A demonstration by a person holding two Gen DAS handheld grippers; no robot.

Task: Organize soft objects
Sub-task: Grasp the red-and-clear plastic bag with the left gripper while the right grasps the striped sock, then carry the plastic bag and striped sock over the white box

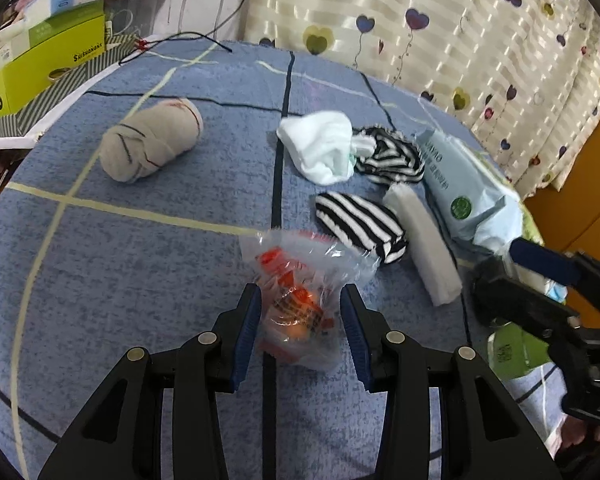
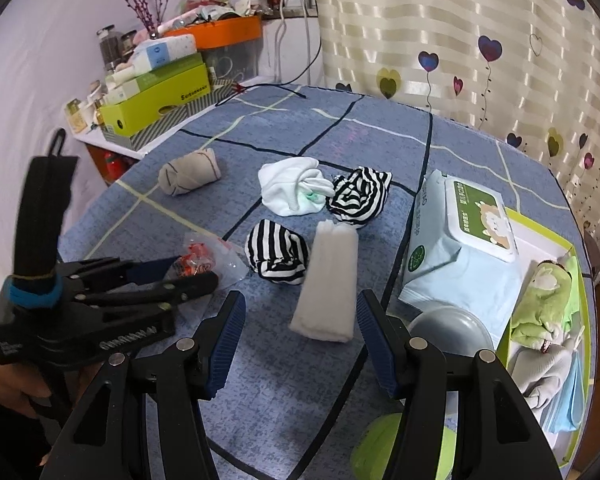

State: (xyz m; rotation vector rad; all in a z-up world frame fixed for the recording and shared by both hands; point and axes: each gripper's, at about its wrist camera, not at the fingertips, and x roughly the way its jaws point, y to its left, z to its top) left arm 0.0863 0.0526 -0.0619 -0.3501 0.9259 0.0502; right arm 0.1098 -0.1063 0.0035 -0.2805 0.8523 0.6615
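Observation:
My left gripper is open with its fingers on either side of a clear plastic snack packet with orange print, not closed on it; the packet lies on the blue cloth. The packet also shows in the right wrist view, beside the left gripper. My right gripper is open and empty, just short of a folded white cloth. Around it lie a rolled striped sock, a second striped sock, a white sock and a grey rolled sock.
A wet-wipe pack lies at the right, next to a green-rimmed tray holding a green plush and cloths. A grey bowl sits near my right finger. Boxes stand on a shelf at the back left. A curtain hangs behind.

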